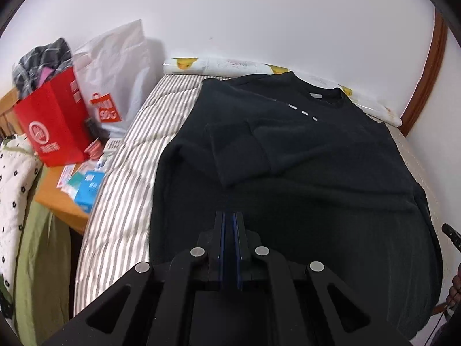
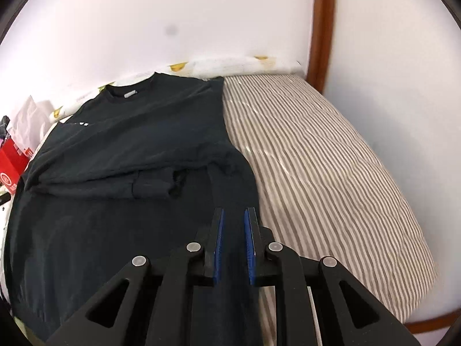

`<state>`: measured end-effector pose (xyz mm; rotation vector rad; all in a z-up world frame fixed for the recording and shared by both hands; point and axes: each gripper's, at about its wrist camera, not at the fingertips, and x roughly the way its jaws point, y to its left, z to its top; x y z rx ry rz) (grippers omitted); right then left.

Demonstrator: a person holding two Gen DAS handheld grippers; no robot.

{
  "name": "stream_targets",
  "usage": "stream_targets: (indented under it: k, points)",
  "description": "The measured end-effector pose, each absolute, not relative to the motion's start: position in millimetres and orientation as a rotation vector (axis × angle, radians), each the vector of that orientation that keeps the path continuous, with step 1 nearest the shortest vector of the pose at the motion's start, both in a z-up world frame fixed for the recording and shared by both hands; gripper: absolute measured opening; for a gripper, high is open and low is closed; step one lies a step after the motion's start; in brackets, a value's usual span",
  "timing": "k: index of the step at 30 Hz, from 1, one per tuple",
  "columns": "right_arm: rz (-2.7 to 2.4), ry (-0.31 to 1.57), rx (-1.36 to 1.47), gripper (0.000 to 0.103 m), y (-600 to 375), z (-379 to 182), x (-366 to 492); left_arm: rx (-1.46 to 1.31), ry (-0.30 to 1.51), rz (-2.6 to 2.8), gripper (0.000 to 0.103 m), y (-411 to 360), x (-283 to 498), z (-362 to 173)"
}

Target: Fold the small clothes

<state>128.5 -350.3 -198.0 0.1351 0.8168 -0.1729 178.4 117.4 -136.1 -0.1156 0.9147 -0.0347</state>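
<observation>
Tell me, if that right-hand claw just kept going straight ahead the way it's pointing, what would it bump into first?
Most likely the black sweatshirt. The right gripper, jaws open, hovers over its right edge on the striped bedding, aimed toward the folded-in sleeve. Depth is unclear, so it might land on the fabric nearer the fingertips.

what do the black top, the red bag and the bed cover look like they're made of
Black top: soft matte knit, probably cotton jersey or fleece; it creases gently and has a ribbed collar. Red bag: stiff paper, shown by flat panels and sharp folds. Bed cover: quilted woven fabric with grey and white stripes and puffy stitched rows.
</observation>
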Motion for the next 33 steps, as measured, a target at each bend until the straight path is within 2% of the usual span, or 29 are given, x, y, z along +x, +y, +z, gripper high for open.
stream_targets:
  k: [1,2,4,5,6,8,10,13,21,23,25,27,29,32,33]
  points:
    - [-0.166,0.832,0.139,0.014,-352.2,-199.6,122.0,-0.128,0.919,-0.040,0.009,120.3,169.6,-137.5]
    - [-0.167,0.848,0.135,0.014,-353.3,-202.2,115.0,-0.149,0.925,-0.039,0.015,124.2,160.9,-139.6]
    - [-0.178,0.858,0.112,0.014,-352.9,-206.5,100.9,-0.186,0.931,-0.035,0.032,130.2,146.0,-143.5]
    - [-0.178,0.862,0.105,0.015,-352.7,-209.6,92.1,-0.196,0.931,-0.035,0.045,132.4,139.2,-145.3]
    - [-0.173,0.870,0.104,0.019,-353.0,-212.7,84.1,-0.203,0.930,-0.032,0.053,135.6,128.7,-147.9]
    - [-0.159,0.882,0.114,0.030,-354.1,-218.9,71.9,-0.201,0.925,-0.027,0.053,138.5,114.3,-151.4]
    - [-0.150,0.881,0.130,0.048,-355.6,-225.4,58.1,-0.202,0.923,-0.017,0.053,143.3,97.5,-158.0]
    - [-0.141,0.875,0.171,0.054,-358.2,-235.7,37.5,-0.223,0.953,-0.037,0.053,148.3,83.9,-170.5]
    - [-0.102,0.864,0.219,0.053,-352.3,-254.4,9.5,-0.214,0.954,-0.038,0.051,148.3,60.2,-186.5]
    - [-0.088,0.868,0.214,0.050,-347.7,-257.5,10.8,-0.211,0.949,-0.031,0.051,145.9,60.4,-186.8]
    - [-0.093,0.857,0.181,0.038,-339.9,-257.3,15.1,-0.188,0.949,-0.021,0.049,142.5,62.4,-186.5]
    - [-0.088,0.849,0.174,0.033,-334.4,-257.3,21.3,-0.157,0.949,0.001,0.041,138.2,64.3,-186.4]
    - [-0.091,0.842,0.173,0.033,-329.7,-257.5,30.1,-0.137,0.950,0.015,0.036,135.0,66.0,-186.7]
    - [-0.089,0.843,0.182,0.032,-324.7,-256.4,46.5,-0.132,0.953,0.024,0.022,131.9,67.8,-186.2]
    - [-0.088,0.843,0.189,0.029,-323.7,-256.0,52.4,-0.144,0.956,0.024,0.017,132.8,68.7,-186.4]
